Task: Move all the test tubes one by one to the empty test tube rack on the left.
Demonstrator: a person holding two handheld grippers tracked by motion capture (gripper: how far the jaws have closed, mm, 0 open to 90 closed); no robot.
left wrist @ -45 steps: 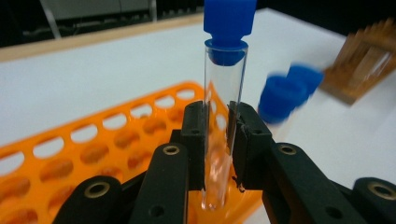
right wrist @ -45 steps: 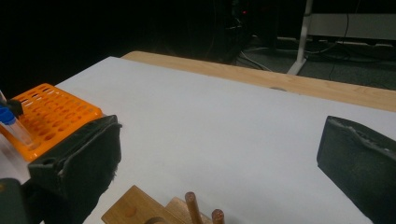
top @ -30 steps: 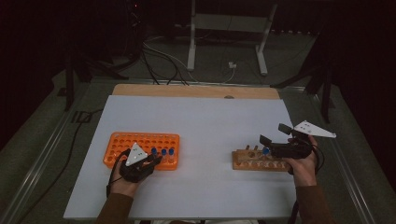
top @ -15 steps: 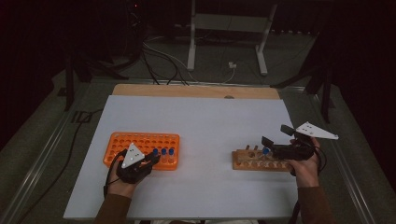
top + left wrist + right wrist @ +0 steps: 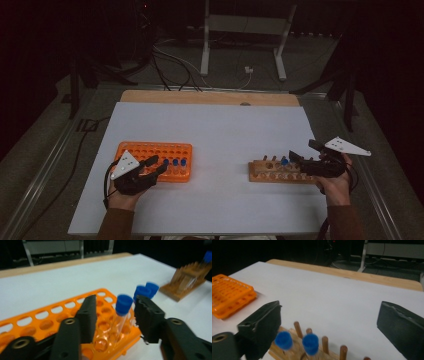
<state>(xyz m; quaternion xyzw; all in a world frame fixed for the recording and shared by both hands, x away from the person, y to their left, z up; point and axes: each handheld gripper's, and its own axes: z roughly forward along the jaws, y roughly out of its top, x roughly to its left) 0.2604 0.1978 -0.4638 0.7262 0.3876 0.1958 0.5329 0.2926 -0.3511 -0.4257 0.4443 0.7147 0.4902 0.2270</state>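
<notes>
A: Looking along the left gripper [image 5: 113, 315]: jaws apart, just been opening, a blue-capped tube [image 5: 121, 312] standing between them in the orange rack [image 5: 50, 320].

B: Pressing on it?

A: Hard to say for the right-hand jaw, very close to the cap; clear gap on the other side. No firm grip visible. Two more blue caps [image 5: 146, 290] just beyond the right-hand jaw, blurred.

B: And from above?

A: Left gripper [image 5: 156, 165] at the near right part of the orange rack [image 5: 150, 150], tips just beside the row of blue caps [image 5: 175, 162]. Rack partly under the tool.

B: Right side?

A: Right gripper [image 5: 332, 322] spread wide, jaws just been closing a little, nothing pinched. Two blue-capped tubes [image 5: 310, 343] in the wooden rack [image 5: 294, 350] low between the jaws, nearer the left-hand one, bare pegs beside them. From above, right gripper [image 5: 300, 156] over the right end of the wooden rack [image 5: 260, 172], a blue cap [image 5: 284, 161] just beside its tip.

B: Racks close together?

A: Well apart on the white table [image 5: 220, 130].
</notes>
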